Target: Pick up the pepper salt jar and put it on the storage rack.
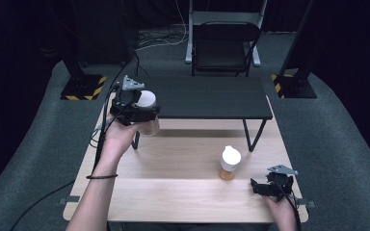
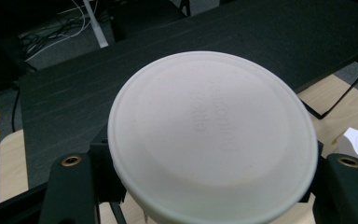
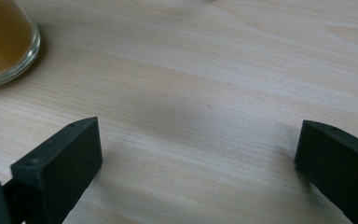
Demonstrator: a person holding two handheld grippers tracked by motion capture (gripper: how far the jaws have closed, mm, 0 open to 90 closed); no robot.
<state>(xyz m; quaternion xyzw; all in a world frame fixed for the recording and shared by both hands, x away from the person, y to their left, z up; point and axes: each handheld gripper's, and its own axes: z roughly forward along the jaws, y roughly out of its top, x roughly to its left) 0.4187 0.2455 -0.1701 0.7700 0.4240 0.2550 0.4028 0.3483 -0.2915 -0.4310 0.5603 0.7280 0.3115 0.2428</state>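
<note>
My left gripper (image 1: pixel 147 115) is shut on a white-lidded jar (image 1: pixel 147 113) of amber contents, held in the air at the table's far left, by the front edge of a black shelf (image 1: pixel 207 98). From the left gripper view the jar's round white lid (image 2: pixel 212 137) sits between the two black jaws. A second jar (image 1: pixel 230 163) with a white cap and amber contents stands on the wooden table (image 1: pixel 173 192) right of centre. My right gripper (image 1: pixel 256 186) rests low at the front right, open, with bare wood between its fingers (image 3: pixel 58 163). That jar's glass base (image 3: pixel 7 42) shows at upper left.
The black shelf stands on thin legs (image 1: pixel 253 134) across the far half of the table. A black folding chair (image 1: pixel 224 45) and stand bases with yellow-black tape (image 1: pixel 82 89) are on the grey floor beyond. A cable (image 1: pixel 43 197) trails off the left side.
</note>
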